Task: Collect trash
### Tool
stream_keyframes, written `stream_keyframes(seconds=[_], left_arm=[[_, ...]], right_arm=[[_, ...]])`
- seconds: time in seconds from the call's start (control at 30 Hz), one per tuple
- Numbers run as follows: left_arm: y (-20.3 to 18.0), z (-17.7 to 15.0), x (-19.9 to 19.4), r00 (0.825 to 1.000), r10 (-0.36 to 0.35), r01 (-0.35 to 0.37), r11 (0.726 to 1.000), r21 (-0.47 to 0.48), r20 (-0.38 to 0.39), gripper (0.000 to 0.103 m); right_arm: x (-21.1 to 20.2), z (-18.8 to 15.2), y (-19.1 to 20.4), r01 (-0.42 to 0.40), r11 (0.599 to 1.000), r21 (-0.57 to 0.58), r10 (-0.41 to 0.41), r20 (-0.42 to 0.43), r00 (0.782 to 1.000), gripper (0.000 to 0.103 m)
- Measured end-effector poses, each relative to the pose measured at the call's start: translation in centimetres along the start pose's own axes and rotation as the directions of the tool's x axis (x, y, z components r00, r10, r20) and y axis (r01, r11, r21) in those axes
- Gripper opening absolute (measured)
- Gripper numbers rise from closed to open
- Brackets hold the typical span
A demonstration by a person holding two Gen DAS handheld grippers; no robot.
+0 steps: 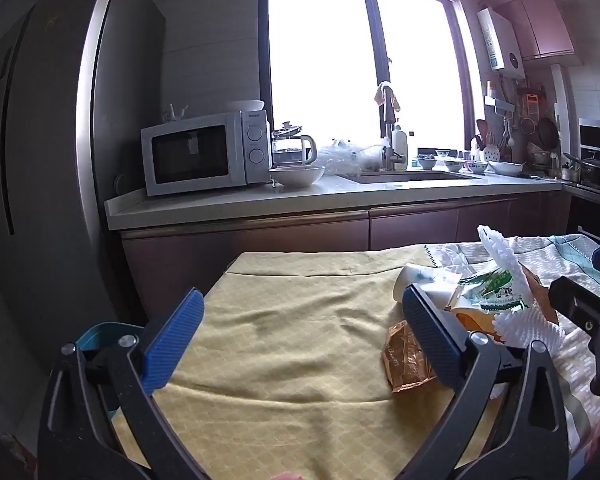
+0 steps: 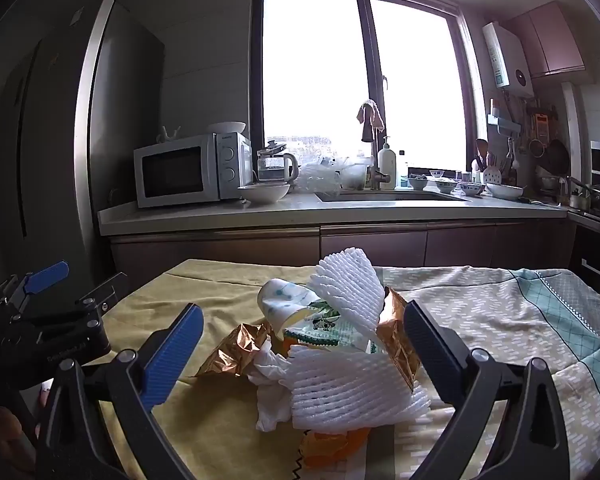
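A heap of trash lies on the cloth-covered table [image 2: 500,320]: white foam fruit nets [image 2: 352,392], a paper cup [image 2: 284,304], a crumpled tissue [image 2: 272,380], gold foil wrappers [image 2: 232,348], a green-and-white packet [image 2: 324,328] and orange plastic [image 2: 332,444]. My right gripper [image 2: 304,348] is open, its jaws on either side of the heap. My left gripper [image 1: 304,332] is open over bare yellow cloth [image 1: 280,340], left of the heap. Its right finger [image 1: 432,340] is next to a gold wrapper [image 1: 406,360]. The foam net [image 1: 516,300] and cup [image 1: 420,280] lie to its right.
A teal bin [image 1: 96,336] sits below the table's left edge. Behind the table runs a kitchen counter [image 1: 300,200] with a microwave [image 1: 204,156], a bowl [image 1: 298,176], a kettle [image 1: 294,148] and a sink [image 1: 412,178]. A fridge [image 1: 52,140] stands at the left.
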State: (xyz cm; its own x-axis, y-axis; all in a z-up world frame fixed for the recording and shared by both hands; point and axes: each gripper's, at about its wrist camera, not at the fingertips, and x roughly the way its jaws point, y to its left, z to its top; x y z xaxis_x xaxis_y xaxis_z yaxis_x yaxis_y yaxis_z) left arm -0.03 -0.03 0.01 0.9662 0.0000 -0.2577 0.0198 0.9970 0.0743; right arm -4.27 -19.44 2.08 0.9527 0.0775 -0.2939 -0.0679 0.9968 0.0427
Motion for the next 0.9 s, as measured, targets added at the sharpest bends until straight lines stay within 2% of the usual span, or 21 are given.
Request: stream_keyframes(seconds=[0.9], left_arm=[[0.3,0.1,-1.2,1.000,-0.005,0.005,1.000,-0.017,0.031,0.098]], right_arm=[[-0.5,-0.3,0.7,0.004,1.000,-0.010,-0.004,0.004,1.000,0.097]])
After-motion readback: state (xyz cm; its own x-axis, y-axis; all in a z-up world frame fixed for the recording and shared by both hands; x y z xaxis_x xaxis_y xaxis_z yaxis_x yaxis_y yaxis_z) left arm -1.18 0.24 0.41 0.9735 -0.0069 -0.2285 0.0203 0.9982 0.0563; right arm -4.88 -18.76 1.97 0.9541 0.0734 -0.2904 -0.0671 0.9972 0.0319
